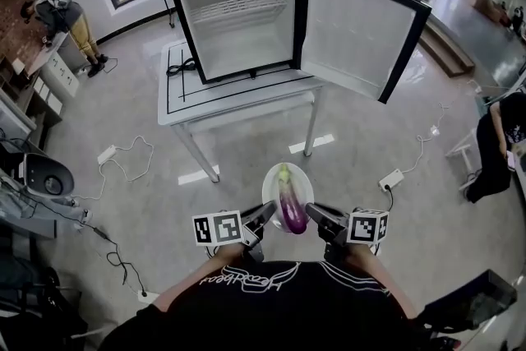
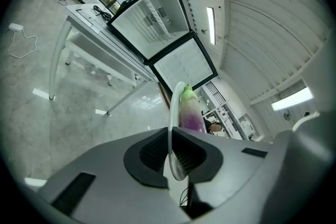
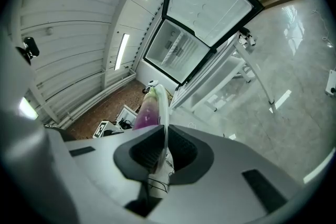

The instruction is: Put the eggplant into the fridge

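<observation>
A purple eggplant point(image 1: 290, 205) with a green stem lies on a white plate point(image 1: 268, 190) that I carry above the floor. My left gripper point(image 1: 261, 218) is shut on the plate's left rim, and my right gripper point(image 1: 314, 216) is shut on its right rim. In the left gripper view the plate's edge point(image 2: 171, 113) stands between the pads with the eggplant point(image 2: 190, 113) beyond. The right gripper view shows the same plate edge point(image 3: 164, 113) and eggplant point(image 3: 148, 110). Ahead, the small fridge point(image 1: 238, 20) stands on a white table point(image 1: 214, 99), its door point(image 1: 353, 33) swung open to the right and its inside empty.
Cables and power strips point(image 1: 108, 154) trail over the grey floor between me and the table. A person point(image 1: 497, 136) bends at the right edge, another point(image 1: 70, 20) stands at the far left, and several sit behind the fridge. Equipment point(image 1: 37, 177) crowds the left side.
</observation>
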A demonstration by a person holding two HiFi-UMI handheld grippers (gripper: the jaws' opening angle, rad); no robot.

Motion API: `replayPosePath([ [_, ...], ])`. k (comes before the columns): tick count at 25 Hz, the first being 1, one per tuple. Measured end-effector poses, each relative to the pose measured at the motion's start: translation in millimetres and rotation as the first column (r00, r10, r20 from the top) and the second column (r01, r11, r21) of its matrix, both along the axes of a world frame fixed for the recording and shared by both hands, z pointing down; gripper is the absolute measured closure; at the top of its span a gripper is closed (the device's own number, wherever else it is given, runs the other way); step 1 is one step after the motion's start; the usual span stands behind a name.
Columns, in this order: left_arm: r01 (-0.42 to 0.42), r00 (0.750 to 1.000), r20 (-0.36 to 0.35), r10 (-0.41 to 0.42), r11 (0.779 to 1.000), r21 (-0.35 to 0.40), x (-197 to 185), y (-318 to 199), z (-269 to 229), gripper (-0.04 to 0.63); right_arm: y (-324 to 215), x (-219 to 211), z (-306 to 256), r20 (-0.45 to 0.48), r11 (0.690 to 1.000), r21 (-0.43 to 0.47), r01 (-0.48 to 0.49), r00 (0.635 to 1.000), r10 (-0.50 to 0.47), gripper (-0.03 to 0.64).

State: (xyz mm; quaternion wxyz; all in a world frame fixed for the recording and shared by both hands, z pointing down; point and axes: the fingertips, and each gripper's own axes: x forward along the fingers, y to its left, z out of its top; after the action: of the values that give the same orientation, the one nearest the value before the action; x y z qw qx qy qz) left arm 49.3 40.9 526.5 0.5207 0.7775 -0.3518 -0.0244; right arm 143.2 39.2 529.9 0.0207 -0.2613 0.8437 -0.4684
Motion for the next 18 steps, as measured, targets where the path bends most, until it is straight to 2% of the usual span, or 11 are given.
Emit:
replayPosePath([
  [18, 0.033, 0.999, 0.018, -0.034, 0.999, 0.013, 0.1, -6.7, -8.3, 0.572, -9.6, -0.4, -8.9, 0.042, 1.000, 0.021, 0.005, 0.999, -0.006, 0.592],
])
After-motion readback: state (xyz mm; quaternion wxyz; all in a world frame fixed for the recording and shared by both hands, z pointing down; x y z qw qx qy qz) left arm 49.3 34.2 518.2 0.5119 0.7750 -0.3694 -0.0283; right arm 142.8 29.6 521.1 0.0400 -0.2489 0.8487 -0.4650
